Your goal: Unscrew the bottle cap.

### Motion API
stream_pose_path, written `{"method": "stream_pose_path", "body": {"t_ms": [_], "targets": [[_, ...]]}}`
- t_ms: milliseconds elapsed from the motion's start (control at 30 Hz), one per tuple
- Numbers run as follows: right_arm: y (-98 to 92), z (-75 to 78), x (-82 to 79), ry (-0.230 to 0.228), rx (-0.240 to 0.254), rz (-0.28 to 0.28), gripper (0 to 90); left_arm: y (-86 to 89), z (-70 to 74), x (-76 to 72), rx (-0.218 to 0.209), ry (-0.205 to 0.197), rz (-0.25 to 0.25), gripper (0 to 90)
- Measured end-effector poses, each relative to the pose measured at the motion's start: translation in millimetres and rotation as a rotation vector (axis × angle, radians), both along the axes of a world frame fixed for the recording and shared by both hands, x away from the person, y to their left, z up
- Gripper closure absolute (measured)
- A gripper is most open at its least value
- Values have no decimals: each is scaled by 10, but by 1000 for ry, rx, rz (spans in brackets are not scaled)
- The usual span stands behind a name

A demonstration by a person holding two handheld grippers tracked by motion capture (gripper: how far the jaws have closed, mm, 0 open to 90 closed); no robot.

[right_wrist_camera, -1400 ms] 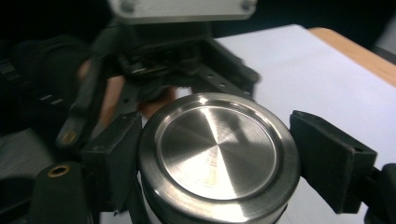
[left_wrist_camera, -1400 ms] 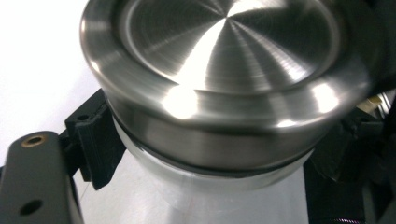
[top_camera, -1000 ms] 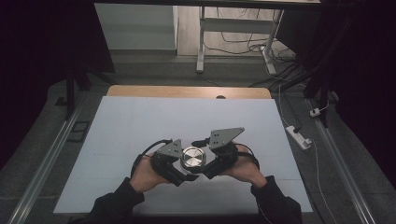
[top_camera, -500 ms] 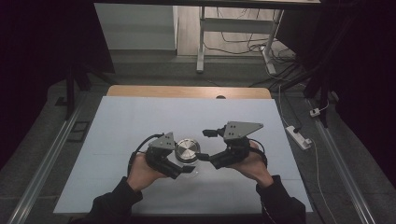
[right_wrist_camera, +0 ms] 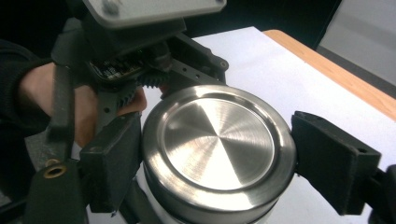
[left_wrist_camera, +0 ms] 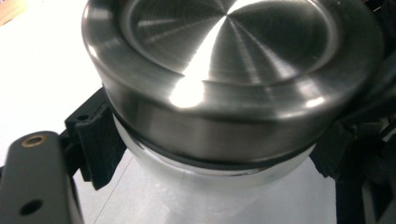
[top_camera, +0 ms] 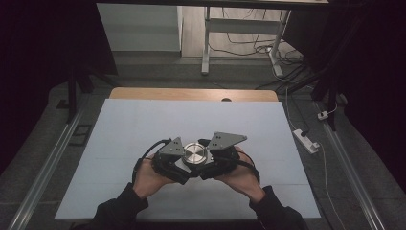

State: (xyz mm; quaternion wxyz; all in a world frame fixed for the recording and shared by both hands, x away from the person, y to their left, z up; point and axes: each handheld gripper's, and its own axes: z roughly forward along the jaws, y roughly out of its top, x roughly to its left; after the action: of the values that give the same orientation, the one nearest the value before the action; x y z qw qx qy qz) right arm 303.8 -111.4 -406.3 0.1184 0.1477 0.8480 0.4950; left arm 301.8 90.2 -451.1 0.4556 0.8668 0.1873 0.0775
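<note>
Here, near the front edge of the white table (top_camera: 143, 120), a person works a jar with a brushed-steel lid (top_camera: 195, 154) between two hand-held tools: the left gripper (top_camera: 179, 163) is clenched on the jar's pale, translucent body (left_wrist_camera: 219, 186) just below the lid's dark seal, one ribbed pad (left_wrist_camera: 95, 140) showing against the wall in the left gripper view, while the right gripper (top_camera: 210, 162) is closed across the lid itself, its two black pads (right_wrist_camera: 114, 154) sitting on opposite sides of the metal rim in the right gripper view. The step in hand looks like turning the lid, whether on or off cannot be told. To do it well, the left grip should probably hold the body dead steady and low, clear of the seal, so the pads do not slip upward; the right pads ought to stay square on the rim and level with it, since polished steel offers little bite and a tilted grip could skid off. A short turn, then a fresh grip, seems safer than one long twist. No brand, label or writing can be read on the lid, the jar or the grippers
</note>
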Motion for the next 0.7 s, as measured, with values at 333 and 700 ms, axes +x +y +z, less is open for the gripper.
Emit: {"method": "stream_pose_path", "body": {"t_ms": [333, 700], "targets": [[-80, -21, 73, 58, 30, 87, 196, 4, -29, 12, 5, 8, -64, 162], [-121, -28, 95, 55, 65, 157, 196, 25, -40, 26, 3, 12, -149, 162]]}}
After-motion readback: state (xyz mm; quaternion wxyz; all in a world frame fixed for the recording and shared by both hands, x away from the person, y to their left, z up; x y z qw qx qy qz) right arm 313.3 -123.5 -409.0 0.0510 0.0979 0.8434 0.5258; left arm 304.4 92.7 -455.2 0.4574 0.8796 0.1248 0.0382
